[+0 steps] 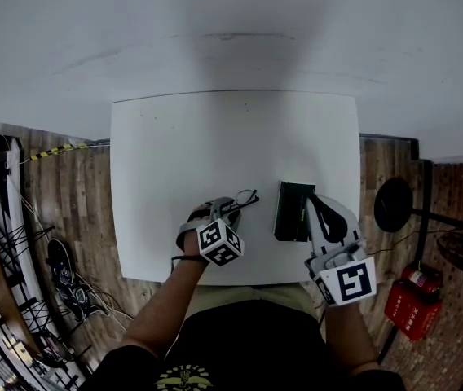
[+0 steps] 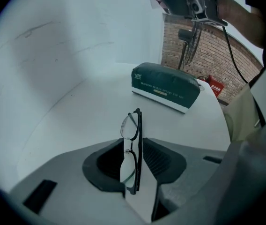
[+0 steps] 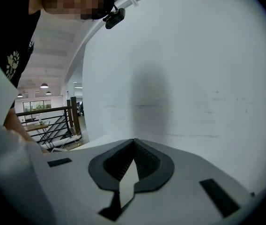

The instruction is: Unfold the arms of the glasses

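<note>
Now your left gripper point(image 1: 225, 208) gapes around the folded thin black-framed glasses point(image 2: 133, 125) near the white table point(image 1: 182, 137)'s front edge, right gripper point(image 3: 133, 149) clenched empty; unfolding's all ahead.

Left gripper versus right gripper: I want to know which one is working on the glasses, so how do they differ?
The left gripper has its jaws apart; the right gripper has its jaws together. The glasses stand between the left gripper's jaws; the right gripper's jaws hold nothing. In the head view the left gripper is at the glasses, and the right gripper is beside the green pack. Both carry a marker cube.
</note>
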`<move>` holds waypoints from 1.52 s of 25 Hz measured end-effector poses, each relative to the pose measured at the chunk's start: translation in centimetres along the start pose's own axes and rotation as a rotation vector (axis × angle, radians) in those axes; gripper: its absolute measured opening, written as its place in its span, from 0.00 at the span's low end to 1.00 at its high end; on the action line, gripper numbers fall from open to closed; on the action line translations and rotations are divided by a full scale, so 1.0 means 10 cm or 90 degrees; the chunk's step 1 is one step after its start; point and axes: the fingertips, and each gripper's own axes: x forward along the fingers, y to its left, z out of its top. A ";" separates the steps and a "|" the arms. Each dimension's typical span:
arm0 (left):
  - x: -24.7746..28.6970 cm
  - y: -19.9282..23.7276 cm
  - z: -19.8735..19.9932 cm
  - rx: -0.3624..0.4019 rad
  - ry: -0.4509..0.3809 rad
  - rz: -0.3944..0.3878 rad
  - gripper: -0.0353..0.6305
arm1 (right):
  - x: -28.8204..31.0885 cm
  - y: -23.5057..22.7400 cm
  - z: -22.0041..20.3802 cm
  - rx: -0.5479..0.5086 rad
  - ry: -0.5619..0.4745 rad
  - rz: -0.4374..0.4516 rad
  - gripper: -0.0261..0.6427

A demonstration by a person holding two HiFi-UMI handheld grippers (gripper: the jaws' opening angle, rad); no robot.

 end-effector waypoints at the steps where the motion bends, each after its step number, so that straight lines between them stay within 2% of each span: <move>1: 0.02 0.00 0.00 0.006 0.006 -0.001 0.22 | 0.00 -0.01 -0.01 -0.001 0.002 0.000 0.03; 13: 0.12 0.09 -0.08 0.065 0.090 0.042 0.20 | -0.03 -0.10 0.02 0.021 -0.012 -0.009 0.03; 18: -0.01 0.21 -0.04 0.045 0.067 0.073 0.10 | -0.03 -0.08 0.09 0.022 -0.018 -0.008 0.03; 23: -0.13 0.28 -0.06 0.020 0.045 0.084 0.09 | -0.04 0.00 0.18 0.022 -0.028 -0.004 0.03; 25: -0.22 0.31 -0.04 -0.006 0.020 0.085 0.09 | -0.04 0.03 0.22 0.020 -0.030 -0.002 0.03; 27: -0.33 0.33 0.00 -0.052 -0.021 0.077 0.09 | -0.06 0.07 0.27 0.016 -0.035 -0.001 0.03; 32: -0.85 0.46 0.26 -0.256 -0.205 0.018 0.09 | -0.09 0.21 0.46 0.004 -0.058 0.003 0.03; 38: -1.72 0.63 0.57 -0.339 -0.401 -0.018 0.09 | -0.16 0.47 0.71 -0.016 -0.086 0.013 0.03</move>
